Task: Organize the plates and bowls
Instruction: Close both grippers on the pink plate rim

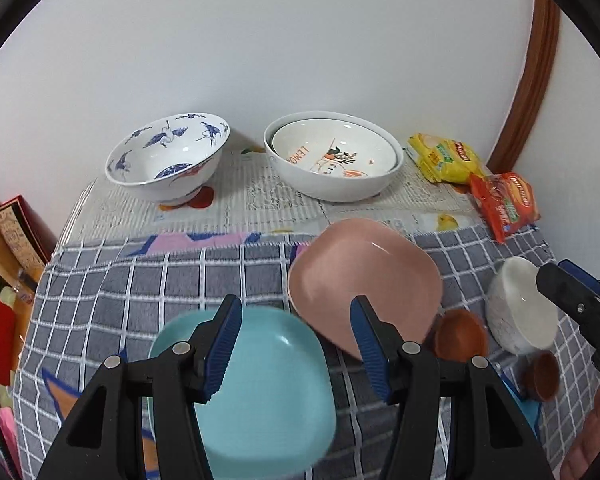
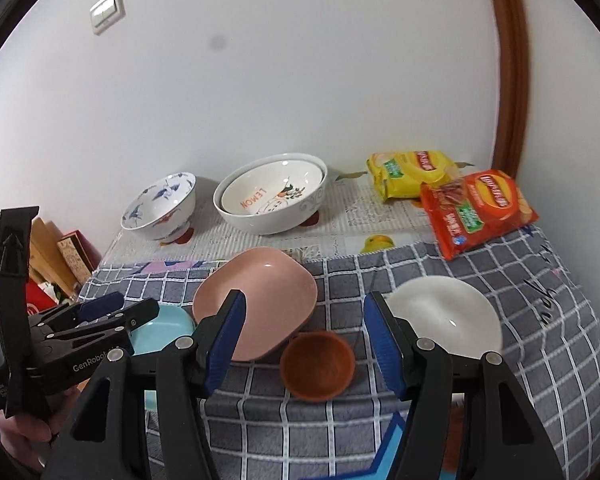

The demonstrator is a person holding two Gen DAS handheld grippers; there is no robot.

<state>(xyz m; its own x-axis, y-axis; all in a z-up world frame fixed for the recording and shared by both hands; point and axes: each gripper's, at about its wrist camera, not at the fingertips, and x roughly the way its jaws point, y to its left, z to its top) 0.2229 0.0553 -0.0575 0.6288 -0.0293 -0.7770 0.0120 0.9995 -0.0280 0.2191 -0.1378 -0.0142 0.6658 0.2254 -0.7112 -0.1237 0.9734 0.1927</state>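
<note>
nested white bowls (image 1: 334, 156) sat far, by the wall | pink plate (image 2: 256, 304) lay mid-cloth, teal plate (image 1: 260, 380) near left | left gripper (image 1: 296, 350) and right gripper (image 2: 304, 344) both hung unclenched, empty (right over a brown cup (image 2: 318, 364)) | advice: seize one plate rim squarely, lift level.

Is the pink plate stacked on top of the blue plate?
No, the pink plate lies on the checked cloth beside the blue plate, not on it.
</note>
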